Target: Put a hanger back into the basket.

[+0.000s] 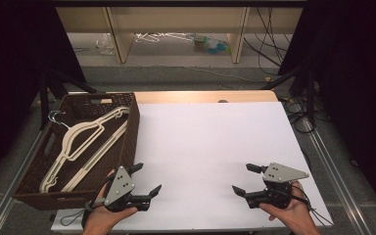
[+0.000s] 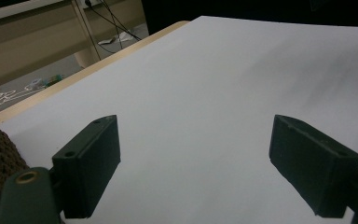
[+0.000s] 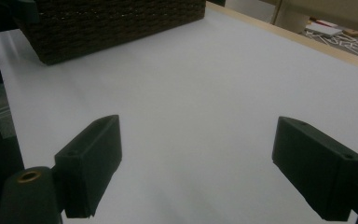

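The white hangers lie inside the brown wicker basket at the left edge of the counter. Just beside the basket, the left claw is wide apart and empty. The right claw, also apart, holds nothing.

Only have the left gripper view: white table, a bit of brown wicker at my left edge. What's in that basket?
Observer: Cream plastic hangers, lying loose inside the basket.
Operator: Where's the right tool?
Observer: The right tool is near the front of the table, jaws open, holding nothing.
Operator: My tool touching the basket?
Observer: No. The left tool sits just right of the basket's front corner, apart from it, jaws open.
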Available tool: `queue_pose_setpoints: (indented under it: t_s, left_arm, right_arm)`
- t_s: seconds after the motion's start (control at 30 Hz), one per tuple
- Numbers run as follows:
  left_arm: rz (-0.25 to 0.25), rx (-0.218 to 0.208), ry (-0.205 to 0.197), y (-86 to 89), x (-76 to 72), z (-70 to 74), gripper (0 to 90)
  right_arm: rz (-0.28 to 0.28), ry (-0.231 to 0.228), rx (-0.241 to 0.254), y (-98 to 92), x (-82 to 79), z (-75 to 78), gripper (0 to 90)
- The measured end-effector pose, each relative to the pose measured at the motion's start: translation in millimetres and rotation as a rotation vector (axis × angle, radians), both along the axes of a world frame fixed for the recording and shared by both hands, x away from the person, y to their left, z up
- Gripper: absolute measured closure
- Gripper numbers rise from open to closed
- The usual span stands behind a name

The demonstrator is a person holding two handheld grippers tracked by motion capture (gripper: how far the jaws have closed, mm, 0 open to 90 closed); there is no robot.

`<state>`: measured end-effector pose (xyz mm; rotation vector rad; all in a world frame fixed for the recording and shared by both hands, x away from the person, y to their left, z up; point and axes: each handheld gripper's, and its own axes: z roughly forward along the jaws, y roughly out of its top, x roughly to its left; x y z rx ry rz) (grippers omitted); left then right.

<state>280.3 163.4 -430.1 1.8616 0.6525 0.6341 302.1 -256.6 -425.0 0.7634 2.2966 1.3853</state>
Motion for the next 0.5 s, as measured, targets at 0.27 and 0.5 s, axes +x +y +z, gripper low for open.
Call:
queue_pose_setpoints:
  t_s: [0.27,0.5]
  left_arm:
    - [0.020,-0.036,-0.005,9.7,-6.9,-3.0,17.6]
    - [-0.008,-0.036,-0.021,5.6,-7.5,-2.3,16.3]
  right_arm:
    - [-0.006,-0.022,0.016,-0.4,-10.6,-0.5,16.8]
    - [0.003,-0.018,0.008,0.1,-10.9,-2.0,16.8]
